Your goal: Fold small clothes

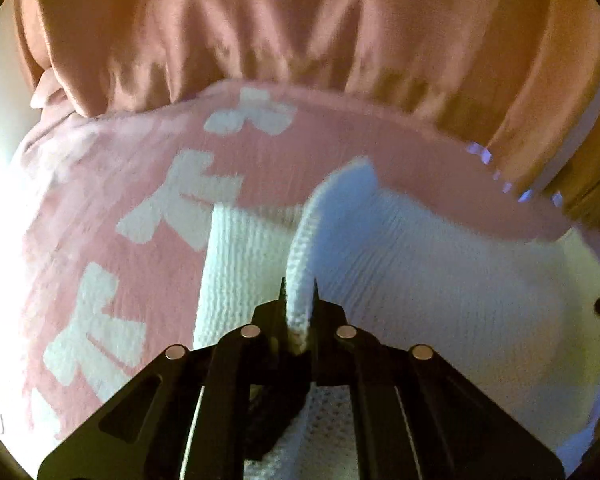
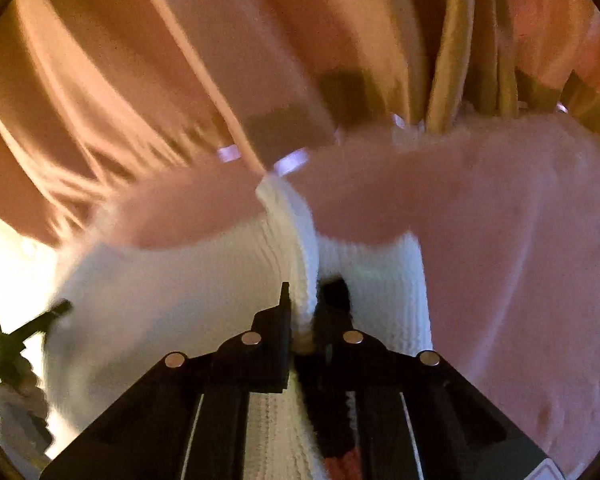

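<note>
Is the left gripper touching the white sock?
Touching. The left wrist view shows the left gripper shut on a raised fold of the white sock.

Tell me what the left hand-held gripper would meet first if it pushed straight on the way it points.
Probably more of the white knit garment that the left hand-held gripper already pinches by a fold; the pink patterned cloth lies beyond. Depth is unclear.
</note>
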{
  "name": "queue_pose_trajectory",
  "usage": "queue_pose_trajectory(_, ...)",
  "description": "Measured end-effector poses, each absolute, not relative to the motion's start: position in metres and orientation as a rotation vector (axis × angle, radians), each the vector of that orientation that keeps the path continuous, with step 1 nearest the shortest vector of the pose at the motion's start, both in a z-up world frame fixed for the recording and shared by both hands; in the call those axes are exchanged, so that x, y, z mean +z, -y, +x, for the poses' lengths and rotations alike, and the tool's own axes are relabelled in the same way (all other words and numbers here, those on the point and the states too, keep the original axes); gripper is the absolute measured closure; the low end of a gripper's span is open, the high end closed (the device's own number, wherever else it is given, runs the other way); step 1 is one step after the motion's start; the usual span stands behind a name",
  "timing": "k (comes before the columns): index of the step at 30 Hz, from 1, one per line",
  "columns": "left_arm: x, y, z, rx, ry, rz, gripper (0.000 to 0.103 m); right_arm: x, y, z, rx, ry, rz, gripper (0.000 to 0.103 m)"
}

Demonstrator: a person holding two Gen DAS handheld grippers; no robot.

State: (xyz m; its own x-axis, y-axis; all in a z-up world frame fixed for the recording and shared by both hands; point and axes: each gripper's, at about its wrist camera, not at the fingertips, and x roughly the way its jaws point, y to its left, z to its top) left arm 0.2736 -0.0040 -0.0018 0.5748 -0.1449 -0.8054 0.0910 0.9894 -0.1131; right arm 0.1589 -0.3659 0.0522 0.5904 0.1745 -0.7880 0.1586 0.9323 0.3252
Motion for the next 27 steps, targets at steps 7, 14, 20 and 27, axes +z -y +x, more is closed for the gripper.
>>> queue_pose_trajectory(7, -0.027, -0.004, 0.288, -0.043, -0.991, 0.003, 0.097, -0.012, 0.401, 0.161, -0.089, -1.115, 0.445, 0.095)
queue_pose_trajectory(14, -0.006, 0.009, 0.270, -0.074, -0.964, 0.044, 0.092, 0.060, 0.355, 0.145, -0.067, -0.960, 0.270, 0.086)
queue_pose_trajectory(20, 0.015, 0.043, 0.245, -0.158, -0.865, 0.111, 0.058, 0.044, 0.267, 0.154, 0.213, -1.051, 0.251, 0.089)
queue_pose_trajectory(27, -0.021, 0.052, 0.249, -0.116, -0.940, 0.198, 0.058, 0.030, 0.243, 0.157, 0.193, -1.074, 0.198, 0.094)
